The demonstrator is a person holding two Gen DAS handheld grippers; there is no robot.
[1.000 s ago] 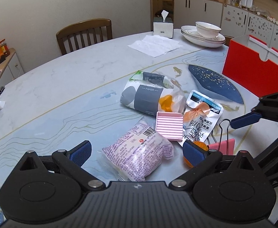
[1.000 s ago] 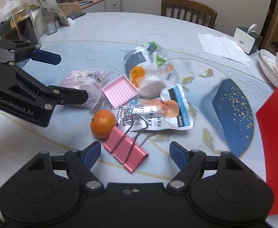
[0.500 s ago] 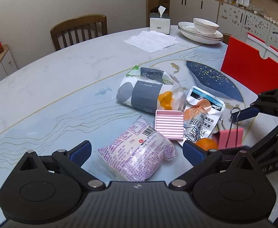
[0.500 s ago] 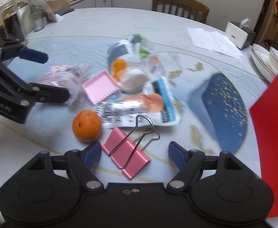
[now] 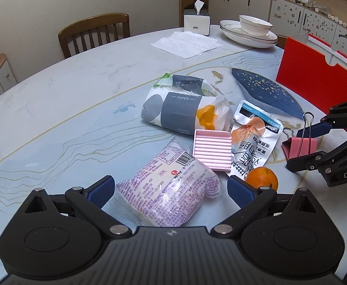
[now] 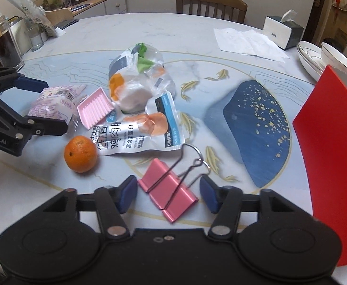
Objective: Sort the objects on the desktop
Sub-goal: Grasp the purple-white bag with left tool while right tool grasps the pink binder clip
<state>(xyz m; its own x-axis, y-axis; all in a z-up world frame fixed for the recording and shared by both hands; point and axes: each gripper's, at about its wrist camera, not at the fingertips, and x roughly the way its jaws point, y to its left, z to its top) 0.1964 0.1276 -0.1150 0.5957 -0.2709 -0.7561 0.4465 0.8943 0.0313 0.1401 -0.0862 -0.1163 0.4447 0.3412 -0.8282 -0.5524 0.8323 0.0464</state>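
Note:
A pink binder clip [image 6: 168,193] lies between the fingers of my right gripper [image 6: 168,193], which has narrowed around it; whether the pads touch it I cannot tell. In the left wrist view the clip [image 5: 300,146] sits raised on its edge in that gripper [image 5: 299,147]. My left gripper [image 5: 171,190] is open around the near end of a purple snack pack [image 5: 168,194]. An orange [image 6: 80,154], a silver chicken pouch [image 6: 137,135], a pink ridged tray [image 6: 95,111] and a tissue pack [image 6: 135,85] lie clustered mid-table.
A red box [image 5: 315,83] stands at the right. Stacked plates with a bowl [image 5: 251,32], a tissue box [image 5: 196,21] and paper sheets [image 5: 185,44] are at the far side. Jars [image 6: 5,45] stand at the left edge. A chair [image 5: 95,34] is behind the table.
My right gripper moved in on the binder clip and narrowed its fingers around it; the clip tipped up. My left gripper moved forward around the purple snack pack.

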